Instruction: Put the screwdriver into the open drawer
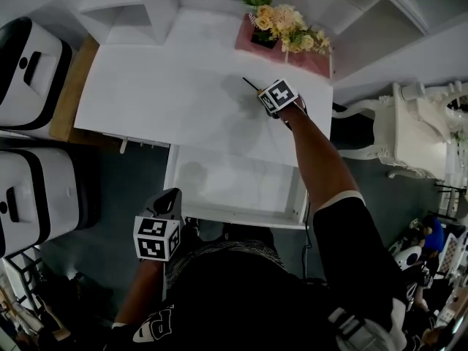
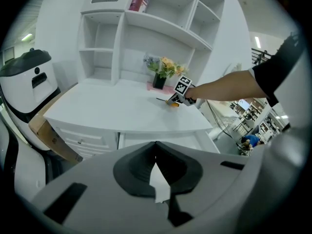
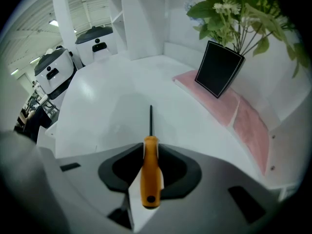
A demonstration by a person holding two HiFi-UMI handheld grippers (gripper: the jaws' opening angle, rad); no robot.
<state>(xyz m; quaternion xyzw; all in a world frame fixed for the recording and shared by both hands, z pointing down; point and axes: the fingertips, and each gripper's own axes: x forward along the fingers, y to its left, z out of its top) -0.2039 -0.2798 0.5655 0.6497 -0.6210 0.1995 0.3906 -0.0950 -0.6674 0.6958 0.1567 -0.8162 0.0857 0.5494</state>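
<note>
On the counter (image 1: 161, 93), by the flowers (image 1: 285, 24): right tongs (image 3: 147, 151) clamped on screwdriver (image 3: 150, 179) handle, shaft lying flat. Lift straight, keep it level, lower into open drawer (image 1: 241, 187). Left tongs (image 2: 156, 147) together, empty.

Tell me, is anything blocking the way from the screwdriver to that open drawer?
Nothing visible. The screwdriver sits in the right claw on the desktop; the open drawer below looks bare, and the left claw is off beside it.
</note>
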